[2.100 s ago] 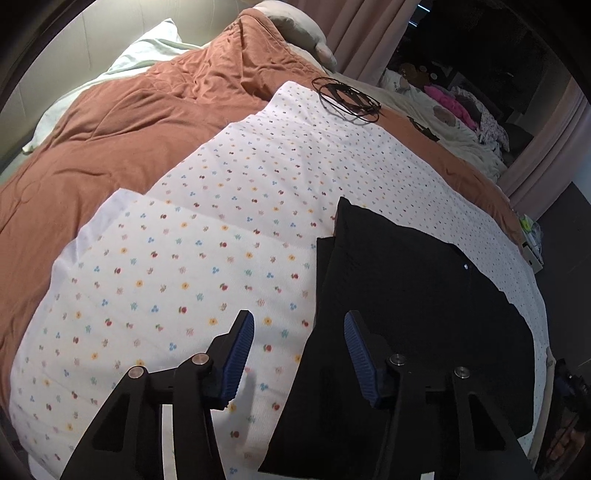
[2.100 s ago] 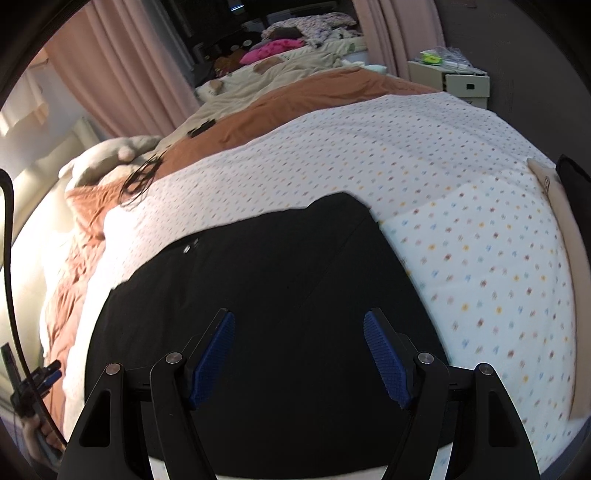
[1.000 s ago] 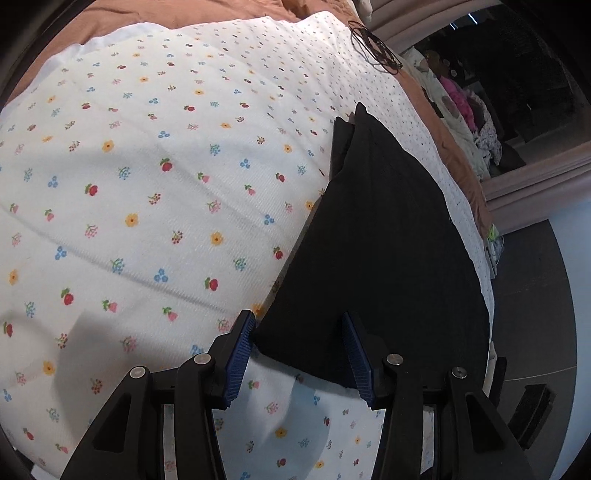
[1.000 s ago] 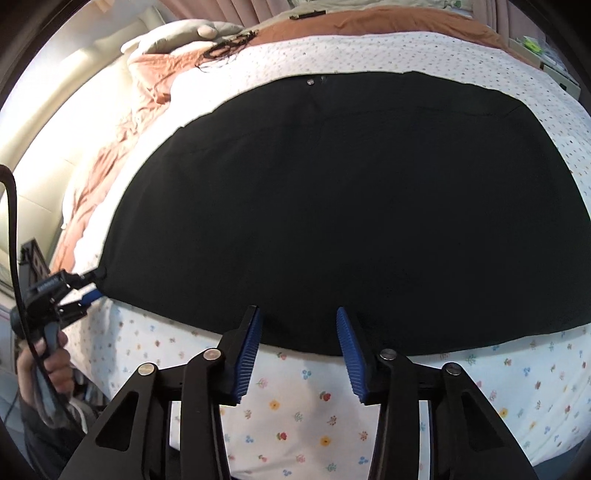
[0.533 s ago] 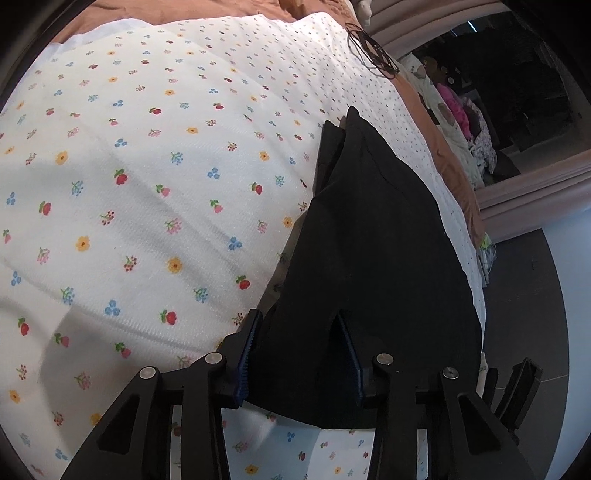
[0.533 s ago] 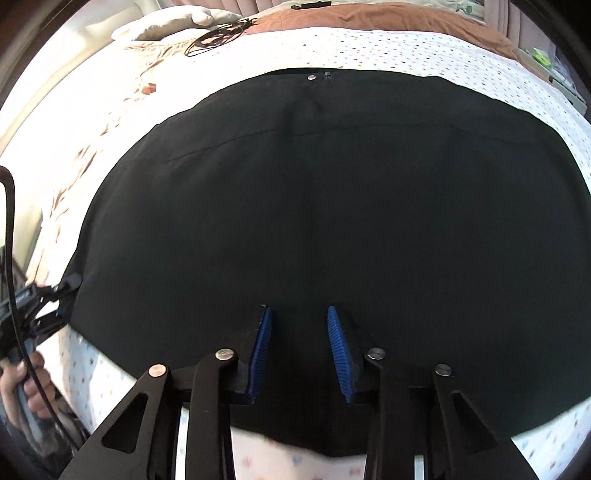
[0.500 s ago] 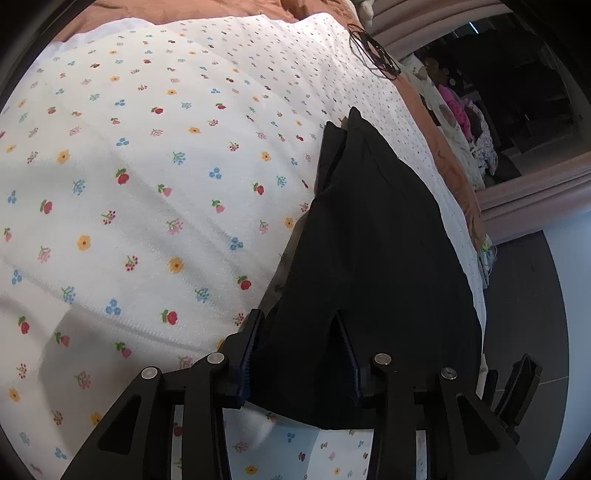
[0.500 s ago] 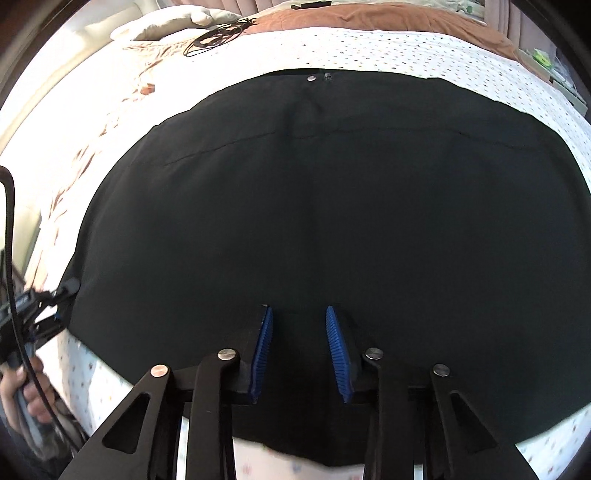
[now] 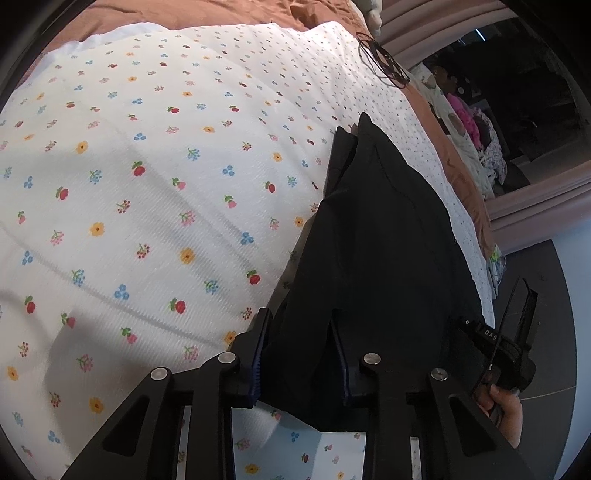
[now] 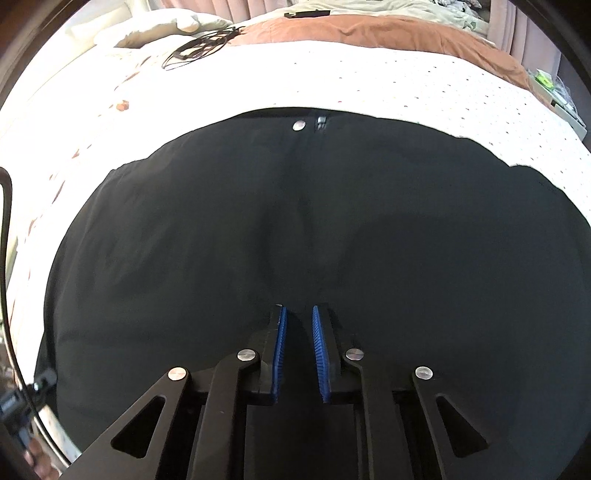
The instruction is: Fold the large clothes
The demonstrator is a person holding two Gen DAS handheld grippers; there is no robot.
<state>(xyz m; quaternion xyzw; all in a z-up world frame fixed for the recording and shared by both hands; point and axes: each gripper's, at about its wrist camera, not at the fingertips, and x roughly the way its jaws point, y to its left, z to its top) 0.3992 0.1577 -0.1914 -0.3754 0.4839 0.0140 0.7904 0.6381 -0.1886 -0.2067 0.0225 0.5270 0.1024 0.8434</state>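
Observation:
A black garment [image 9: 376, 240] lies flat on a white floral sheet [image 9: 147, 184]. In the left wrist view, its near corner sits bunched between the pads of my left gripper [image 9: 298, 314], filling the gap. The jaws are closing and the pads press the cloth from both sides. In the right wrist view, the garment [image 10: 295, 221] fills most of the picture, with a metal button [image 10: 298, 125] at its far edge. My right gripper [image 10: 298, 307] is low over the garment's middle. Its jaws are closing, with a narrow gap left and black cloth creased just ahead of the tips.
A brown duvet [image 10: 369, 29] and a coil of black cable [image 10: 199, 48] lie beyond the sheet [image 10: 369, 85]. A hand [image 9: 506, 410] holding the other tool shows at the right of the left wrist view. Curtains and piled clothes stand past the bed.
My left jaws have narrowed onto the garment's corner while the hand stayed put. My right gripper has travelled from the near hem inward over the black cloth, and its jaws have drawn much closer.

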